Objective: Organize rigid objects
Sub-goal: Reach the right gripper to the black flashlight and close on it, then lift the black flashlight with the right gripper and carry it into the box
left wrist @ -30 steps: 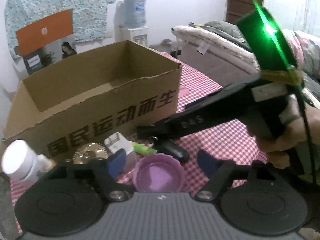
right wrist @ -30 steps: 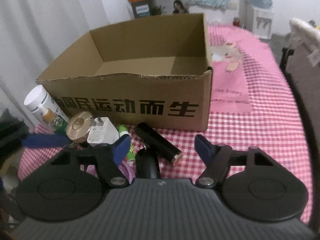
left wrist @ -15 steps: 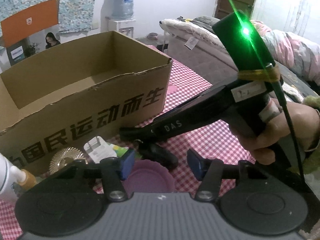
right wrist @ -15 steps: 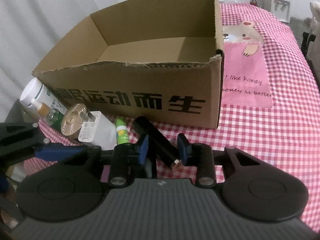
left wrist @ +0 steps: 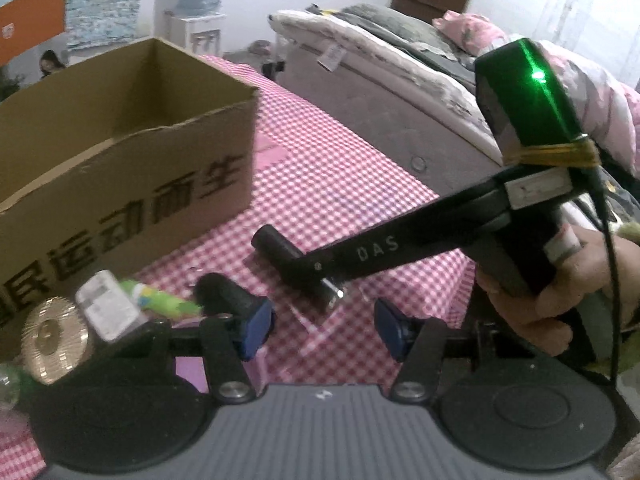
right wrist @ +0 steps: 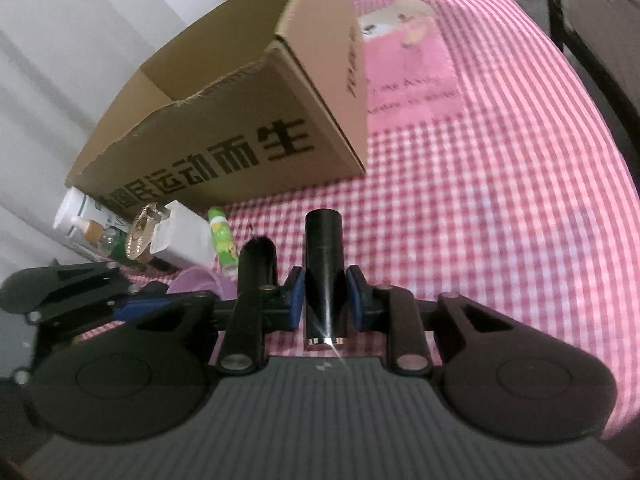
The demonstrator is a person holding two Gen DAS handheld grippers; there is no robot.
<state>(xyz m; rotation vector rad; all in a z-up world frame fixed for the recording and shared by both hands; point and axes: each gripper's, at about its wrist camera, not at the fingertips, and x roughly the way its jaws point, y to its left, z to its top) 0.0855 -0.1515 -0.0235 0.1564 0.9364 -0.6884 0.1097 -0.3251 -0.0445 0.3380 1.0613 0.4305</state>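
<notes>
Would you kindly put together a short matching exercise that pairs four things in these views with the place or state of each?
Things:
1. black cylinder
2. left gripper
3. cardboard box
4. white charger

Places or states:
A. open on top, printed with black characters
B. open, with nothing between its fingers
C. lying on the checked cloth in front of the box, beside a gold disc
D. clamped between the blue pads of the right gripper

Pairs: 1-D, 2-B, 3-A, 4-C
</notes>
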